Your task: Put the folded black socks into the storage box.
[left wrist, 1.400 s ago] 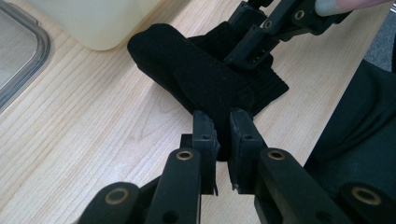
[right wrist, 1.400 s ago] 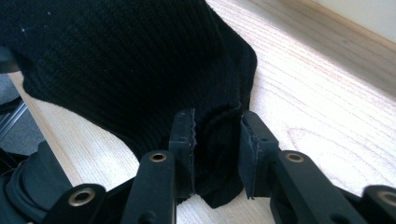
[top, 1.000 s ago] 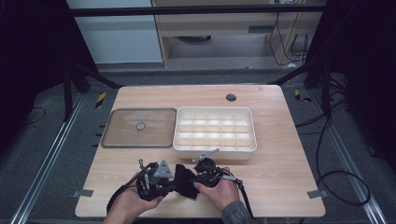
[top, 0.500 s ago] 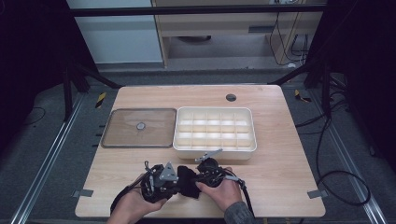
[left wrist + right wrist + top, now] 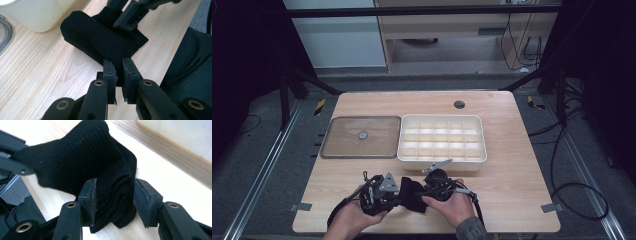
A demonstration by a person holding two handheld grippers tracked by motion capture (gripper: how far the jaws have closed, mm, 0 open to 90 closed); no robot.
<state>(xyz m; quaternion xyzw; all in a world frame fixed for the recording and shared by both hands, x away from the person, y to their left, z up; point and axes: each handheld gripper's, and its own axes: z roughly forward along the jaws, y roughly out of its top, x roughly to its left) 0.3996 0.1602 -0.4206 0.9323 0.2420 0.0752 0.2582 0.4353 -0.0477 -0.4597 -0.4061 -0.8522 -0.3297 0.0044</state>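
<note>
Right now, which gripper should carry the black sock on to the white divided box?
Left. The left gripper is clamped on the black sock, while the right gripper has just been opening around its bunched end. The white divided box sits just beyond both.

Wooden table [image 5: 522,165] bears tray [image 5: 441,156], lid [image 5: 361,137], sock [image 5: 413,192]
</note>
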